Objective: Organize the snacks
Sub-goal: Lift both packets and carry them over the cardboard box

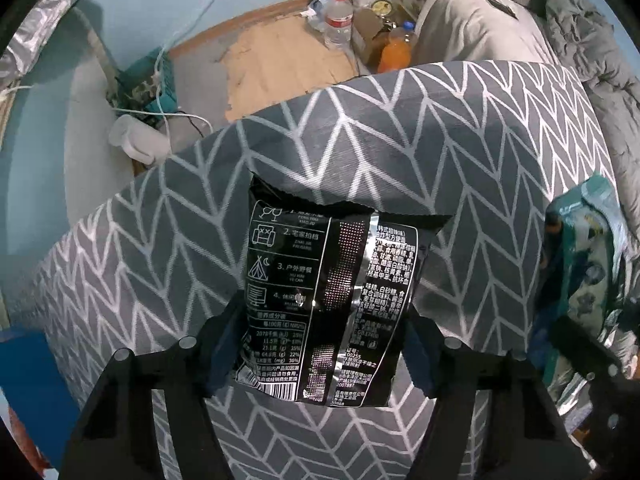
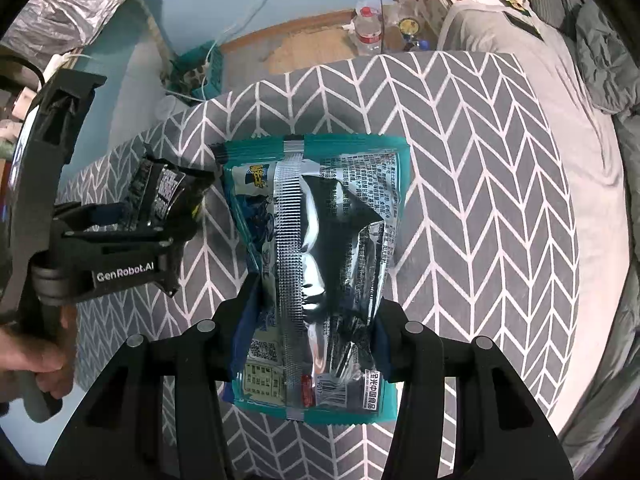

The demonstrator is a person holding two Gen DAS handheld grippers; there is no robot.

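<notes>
My left gripper [image 1: 320, 344] is shut on a black snack bag [image 1: 328, 280] with white print, back side up, held above the grey chevron-patterned surface [image 1: 440, 152]. My right gripper [image 2: 316, 332] is shut on a teal and silver snack bag [image 2: 320, 248], also back side up, above the same surface [image 2: 460, 184]. In the right wrist view the left gripper [image 2: 160, 216] with the black bag [image 2: 168, 192] is at the left, close beside the teal bag. In the left wrist view the teal bag [image 1: 580, 264] shows at the right edge.
Beyond the patterned surface lies a wooden floor [image 1: 280, 60] with a water bottle [image 1: 338, 20], an orange drink bottle [image 1: 396, 50] and a teal crate with cables [image 1: 148, 88]. A bed with grey bedding [image 2: 580, 100] is at the right. A blue box [image 1: 28, 376] is at the left.
</notes>
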